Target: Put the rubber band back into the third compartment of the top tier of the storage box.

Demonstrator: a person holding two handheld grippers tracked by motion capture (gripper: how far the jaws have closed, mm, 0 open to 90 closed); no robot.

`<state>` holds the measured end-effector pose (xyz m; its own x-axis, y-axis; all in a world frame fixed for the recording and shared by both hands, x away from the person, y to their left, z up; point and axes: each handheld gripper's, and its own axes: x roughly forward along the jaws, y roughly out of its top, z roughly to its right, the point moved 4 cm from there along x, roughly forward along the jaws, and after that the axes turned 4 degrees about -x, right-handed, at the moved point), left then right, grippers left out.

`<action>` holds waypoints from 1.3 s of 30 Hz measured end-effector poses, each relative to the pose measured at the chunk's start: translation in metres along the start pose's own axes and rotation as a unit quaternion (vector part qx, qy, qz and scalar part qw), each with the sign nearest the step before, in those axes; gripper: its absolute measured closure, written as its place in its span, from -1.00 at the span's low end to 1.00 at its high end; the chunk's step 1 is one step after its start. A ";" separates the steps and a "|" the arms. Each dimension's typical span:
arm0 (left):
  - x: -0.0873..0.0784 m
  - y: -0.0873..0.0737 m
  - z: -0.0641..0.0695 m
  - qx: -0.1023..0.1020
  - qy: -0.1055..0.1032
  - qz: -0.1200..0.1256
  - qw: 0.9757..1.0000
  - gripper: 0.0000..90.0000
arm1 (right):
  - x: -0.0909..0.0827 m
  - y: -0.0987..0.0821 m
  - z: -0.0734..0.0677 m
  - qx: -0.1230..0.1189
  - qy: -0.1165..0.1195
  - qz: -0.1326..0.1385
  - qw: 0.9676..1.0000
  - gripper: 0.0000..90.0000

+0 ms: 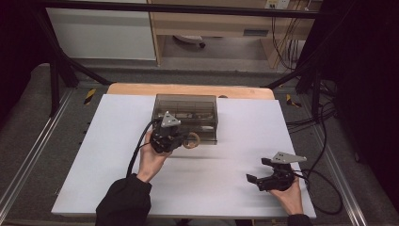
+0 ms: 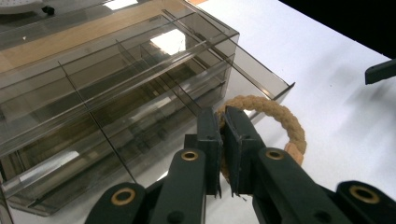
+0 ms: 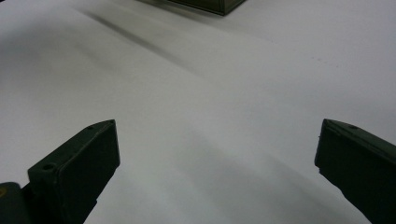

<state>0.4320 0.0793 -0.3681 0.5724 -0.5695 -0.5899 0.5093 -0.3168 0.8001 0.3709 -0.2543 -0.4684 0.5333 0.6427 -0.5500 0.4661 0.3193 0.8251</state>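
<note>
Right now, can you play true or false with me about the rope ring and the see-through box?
1. The left gripper is pinching the rope ring. True.
2. The right gripper is shut tight. False: its jaws stand wide apart over the white table, with nothing between them.
3. The clear box has dividers inside. True.
4. The rope ring is blue. False: it is tan.
5. The rope ring is beside the box. True.
</note>
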 end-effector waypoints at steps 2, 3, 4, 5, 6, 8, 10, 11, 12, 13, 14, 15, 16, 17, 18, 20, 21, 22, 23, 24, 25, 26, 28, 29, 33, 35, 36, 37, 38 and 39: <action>0.002 0.002 0.000 0.001 0.001 -0.001 1.000 0.88 | 0.000 0.000 0.000 -0.001 0.000 0.000 1.000 -0.99; 0.003 0.002 0.000 0.000 0.002 0.000 1.000 0.88 | 0.000 0.000 0.000 0.000 0.000 0.001 1.000 -0.99; 0.004 0.003 0.001 0.001 0.001 -0.001 1.000 0.88 | 0.000 0.000 0.000 0.000 0.000 0.002 1.000 -0.99; 0.005 0.004 0.001 0.002 0.002 -0.002 1.000 0.88 | 0.000 0.000 0.000 0.000 0.000 0.001 1.000 -0.99; 0.006 0.004 0.001 0.002 0.002 -0.002 1.000 0.88 | 0.000 0.000 0.000 0.000 0.000 0.001 1.000 -0.99; 0.008 0.006 0.002 0.003 0.004 -0.002 1.000 0.88 | 0.000 0.000 0.000 0.000 0.000 0.001 1.000 -0.99; 0.011 0.008 0.003 0.003 0.004 -0.002 1.000 0.88 | 0.000 0.000 0.000 -0.001 0.000 0.002 1.000 -0.99; 0.012 0.009 0.003 0.001 0.003 -0.001 1.000 0.88 | 0.000 0.000 0.000 0.000 0.000 0.002 1.000 -0.99; 0.013 0.009 0.003 0.002 0.004 -0.002 1.000 0.88 | 0.000 0.000 0.000 -0.001 0.000 0.002 1.000 -0.99; 0.015 0.010 0.004 0.003 0.004 -0.002 1.000 0.88 | 0.000 0.000 0.000 -0.001 0.000 0.002 1.000 -0.99; 0.016 0.011 0.004 0.003 0.006 -0.003 1.000 0.88 | 0.000 0.000 0.000 0.001 0.001 0.002 1.000 -0.99; 0.017 0.012 0.004 0.003 0.006 -0.004 1.000 0.88 | 0.000 0.000 0.000 0.001 0.001 0.002 1.000 -0.99; 0.018 0.012 0.004 0.003 0.007 -0.005 1.000 0.88 | 0.000 0.000 0.000 0.001 0.000 0.003 1.000 -0.99; 0.019 0.013 0.004 0.003 0.007 -0.005 1.000 0.88 | 0.000 0.000 0.000 0.001 0.001 0.002 1.000 -0.99; 0.020 0.014 0.004 0.002 0.007 -0.005 1.000 0.88 | 0.000 0.000 0.000 0.001 0.001 0.003 1.000 -0.99; 0.022 0.015 0.004 0.003 0.008 -0.005 1.000 0.88 | 0.000 0.000 0.000 0.000 0.001 0.002 1.000 -0.99; 0.023 0.015 0.004 0.002 0.008 -0.005 1.000 0.88 | 0.000 0.000 0.000 0.000 0.001 0.002 1.000 -0.99; 0.024 0.016 0.004 0.002 0.009 -0.006 1.000 0.88 | 0.000 0.000 0.000 0.000 0.001 0.001 1.000 -0.99; 0.025 0.016 0.004 0.002 0.009 -0.007 1.000 0.88 | 0.000 0.000 0.000 0.001 0.001 0.001 1.000 -0.99; 0.026 0.017 0.004 0.002 0.010 -0.007 1.000 0.88 | 0.000 0.000 0.000 0.001 0.001 0.002 1.000 -0.99; 0.027 0.018 0.004 0.002 0.010 -0.007 1.000 0.88 | 0.000 0.000 0.000 0.001 0.001 0.003 1.000 -0.99; 0.028 0.019 0.005 0.001 0.010 -0.006 1.000 0.88 | 0.000 0.000 0.000 0.000 0.001 0.003 1.000 -0.99; 0.030 0.021 0.005 0.003 0.010 -0.007 1.000 0.88 | 0.000 0.000 0.000 0.000 0.001 0.003 1.000 -0.99; 0.031 0.021 0.005 0.003 0.011 -0.007 1.000 0.88 | 0.000 0.000 0.000 0.000 0.001 0.003 1.000 -0.99; 0.036 0.023 0.005 0.003 0.012 -0.007 1.000 0.88 | -0.001 0.000 0.000 -0.001 0.001 0.003 1.000 -0.99; 0.038 0.024 0.005 0.002 0.012 -0.009 1.000 0.88 | -0.001 0.000 0.000 0.000 0.001 0.002 1.000 -0.99; 0.039 0.024 0.005 0.003 0.013 -0.010 1.000 0.88 | -0.001 0.000 0.000 0.000 0.001 0.002 1.000 -0.99; 0.041 0.025 0.005 0.002 0.013 -0.010 1.000 0.88 | -0.001 0.000 0.000 -0.001 0.002 0.002 1.000 -0.99; 0.042 0.025 0.005 0.002 0.014 -0.011 1.000 0.88 | -0.001 0.000 0.000 0.000 0.001 0.002 1.000 -0.99; 0.043 0.026 0.005 0.002 0.015 -0.011 1.000 0.88 | -0.001 0.000 0.000 0.000 0.001 0.002 1.000 -0.99</action>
<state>0.4663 0.0428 -0.3724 0.5799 -0.5398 -0.6101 0.5196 -0.3318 0.7874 0.3706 -0.2546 -0.4678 0.5334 0.6460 -0.5460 0.4631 0.3171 0.8276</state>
